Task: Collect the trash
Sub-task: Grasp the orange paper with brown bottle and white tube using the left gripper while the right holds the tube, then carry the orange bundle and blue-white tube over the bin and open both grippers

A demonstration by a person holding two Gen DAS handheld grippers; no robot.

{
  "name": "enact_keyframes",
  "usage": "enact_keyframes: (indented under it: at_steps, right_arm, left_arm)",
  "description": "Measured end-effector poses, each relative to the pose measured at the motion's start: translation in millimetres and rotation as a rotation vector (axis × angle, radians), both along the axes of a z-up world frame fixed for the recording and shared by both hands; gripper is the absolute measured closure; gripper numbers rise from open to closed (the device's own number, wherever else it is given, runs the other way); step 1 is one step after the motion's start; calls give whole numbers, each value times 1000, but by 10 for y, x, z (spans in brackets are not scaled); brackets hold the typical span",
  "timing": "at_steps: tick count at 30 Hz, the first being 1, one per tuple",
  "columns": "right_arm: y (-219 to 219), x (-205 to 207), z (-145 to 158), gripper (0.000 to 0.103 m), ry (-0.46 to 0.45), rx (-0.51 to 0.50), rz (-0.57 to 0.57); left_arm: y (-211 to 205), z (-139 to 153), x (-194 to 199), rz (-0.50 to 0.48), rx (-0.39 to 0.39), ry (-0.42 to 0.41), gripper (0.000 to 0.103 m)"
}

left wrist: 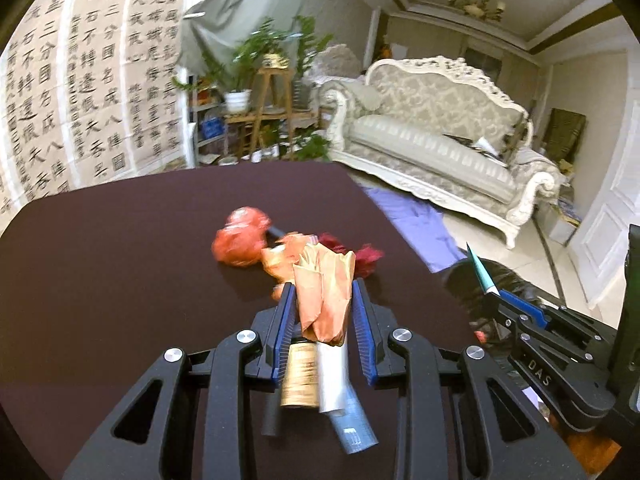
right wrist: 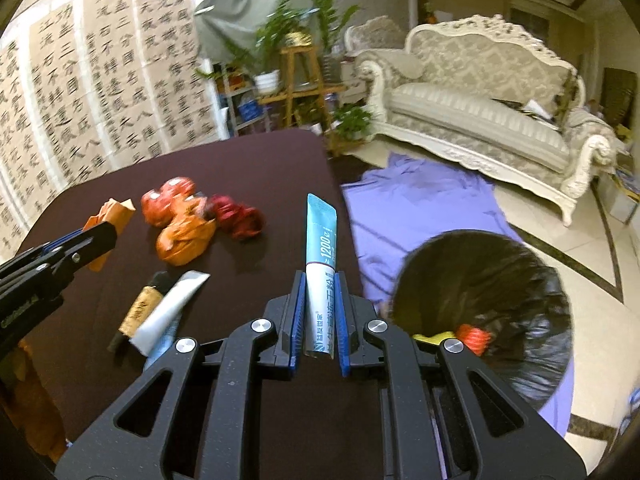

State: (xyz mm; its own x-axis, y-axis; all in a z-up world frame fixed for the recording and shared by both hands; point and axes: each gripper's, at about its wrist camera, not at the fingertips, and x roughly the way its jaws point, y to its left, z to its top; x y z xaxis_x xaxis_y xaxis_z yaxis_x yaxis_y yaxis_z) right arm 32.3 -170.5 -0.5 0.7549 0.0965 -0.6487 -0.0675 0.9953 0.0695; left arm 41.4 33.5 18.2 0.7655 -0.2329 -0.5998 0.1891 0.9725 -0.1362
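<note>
Your left gripper [left wrist: 323, 294] has its jaws clamped on an orange wrapper [left wrist: 325, 292] above the dark surface [left wrist: 120, 248]. Your right gripper [right wrist: 320, 294] is pinched tight on a teal sachet [right wrist: 321, 256], with the black-lined bin [right wrist: 480, 304] just right, on the floor.

Teal-and-white sachet [right wrist: 321, 276] bore "1200" plus Chinese print. Right gripper [left wrist: 498, 291] body read "DAS". Calligraphy sheets [right wrist: 92, 92] on wall carried columns of large black Chinese characters, including 三分国.
</note>
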Motion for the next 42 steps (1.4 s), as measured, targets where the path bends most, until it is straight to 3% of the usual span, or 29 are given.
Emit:
enact_keyframes:
  at_steps: [11, 21, 38, 40, 42]
  right_arm:
    - [-765, -98, -67, 89, -19, -16, -205]
    - [-1252, -57, -250, 89, -3, 2, -298]
    - [-1629, 90, -489, 88, 15, 22, -360]
    - [-1643, 93, -506, 87, 19, 23, -362]
    - [-1652, 94, -517, 87, 19, 20, -369]
  left_arm:
    - [-889, -38, 161, -168, 8, -13, 74]
    - [-1618, -262, 330, -259, 86, -7, 74]
    - [-2171, -518, 508, -309, 182, 22, 73]
    - [-2184, -546, 521, -311, 193, 32, 71]
    - [-2179, -555, 539, -309, 197, 42, 62]
